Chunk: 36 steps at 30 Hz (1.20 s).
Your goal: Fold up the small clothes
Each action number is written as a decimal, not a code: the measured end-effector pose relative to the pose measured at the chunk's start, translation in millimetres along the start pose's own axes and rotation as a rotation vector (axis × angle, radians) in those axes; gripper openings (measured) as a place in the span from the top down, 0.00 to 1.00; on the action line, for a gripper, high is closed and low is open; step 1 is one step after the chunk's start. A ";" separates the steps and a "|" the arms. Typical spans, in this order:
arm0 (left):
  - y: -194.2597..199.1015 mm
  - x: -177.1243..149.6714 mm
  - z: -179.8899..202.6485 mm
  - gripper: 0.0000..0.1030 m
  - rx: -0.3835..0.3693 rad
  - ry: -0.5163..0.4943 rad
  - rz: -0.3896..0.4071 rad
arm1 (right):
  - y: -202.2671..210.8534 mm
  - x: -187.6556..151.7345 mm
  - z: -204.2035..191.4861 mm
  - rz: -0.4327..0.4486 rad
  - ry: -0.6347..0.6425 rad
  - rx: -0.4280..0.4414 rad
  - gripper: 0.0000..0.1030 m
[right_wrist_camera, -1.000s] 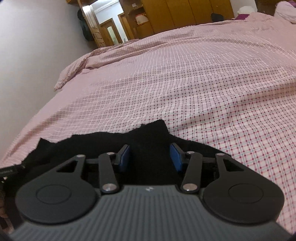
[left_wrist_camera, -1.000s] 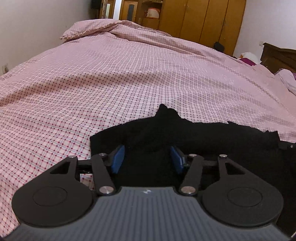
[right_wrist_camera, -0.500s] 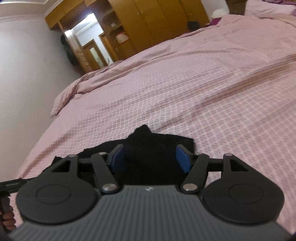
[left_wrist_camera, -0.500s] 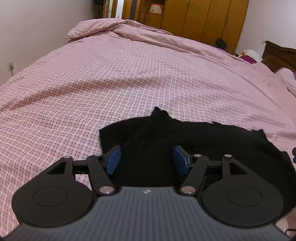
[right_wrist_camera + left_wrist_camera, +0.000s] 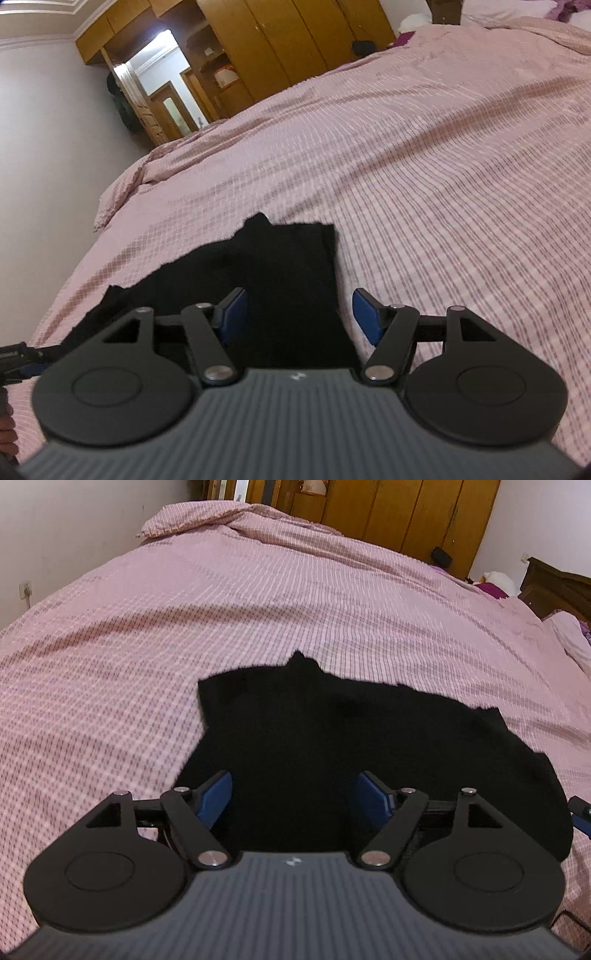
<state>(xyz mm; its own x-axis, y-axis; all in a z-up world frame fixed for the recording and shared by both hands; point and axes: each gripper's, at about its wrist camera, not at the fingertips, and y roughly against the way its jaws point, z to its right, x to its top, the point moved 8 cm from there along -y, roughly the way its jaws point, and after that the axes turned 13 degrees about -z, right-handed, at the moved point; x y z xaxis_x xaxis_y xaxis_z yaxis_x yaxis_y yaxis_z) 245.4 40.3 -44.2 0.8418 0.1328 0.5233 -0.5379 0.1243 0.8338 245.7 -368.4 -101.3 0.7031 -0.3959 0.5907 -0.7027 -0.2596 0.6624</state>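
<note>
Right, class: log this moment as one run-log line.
left claw: open, just widened | right claw: open | black knit garment: flat on pink checked bedspread, unheld

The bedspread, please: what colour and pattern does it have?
The bedspread is pink with a fine check, clearest in the left wrist view.

Both grippers pulled back from flat black knit garment (image 5: 332, 746); left gripper (image 5: 291, 797) and right gripper (image 5: 297, 314) jaws widened, nothing gripped.
</note>
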 end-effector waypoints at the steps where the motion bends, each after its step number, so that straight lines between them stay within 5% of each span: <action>1: -0.8 -3.0 1.2 0.23 0.001 -0.003 -0.006 | -0.7 -2.1 2.4 -0.004 -0.011 0.000 0.37; 31: -25.9 -16.6 4.4 0.15 0.085 -0.059 -0.069 | -34.6 -19.7 5.6 -0.067 -0.058 0.166 0.28; 34: -25.9 -16.7 4.3 0.14 0.085 -0.058 -0.070 | -36.3 -22.2 -0.2 -0.064 -0.069 0.218 0.32; 36: -25.9 -16.7 4.2 0.14 0.085 -0.059 -0.070 | -39.0 -24.9 -1.4 -0.072 -0.076 0.226 0.52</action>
<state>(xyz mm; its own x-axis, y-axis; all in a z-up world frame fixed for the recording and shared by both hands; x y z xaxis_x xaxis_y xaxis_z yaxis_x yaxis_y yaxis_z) 245.4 30.7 -73.8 0.8796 0.0686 0.4708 -0.4742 0.0471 0.8791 255.7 -347.1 -141.2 0.7477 -0.4324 0.5040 -0.6640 -0.4762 0.5765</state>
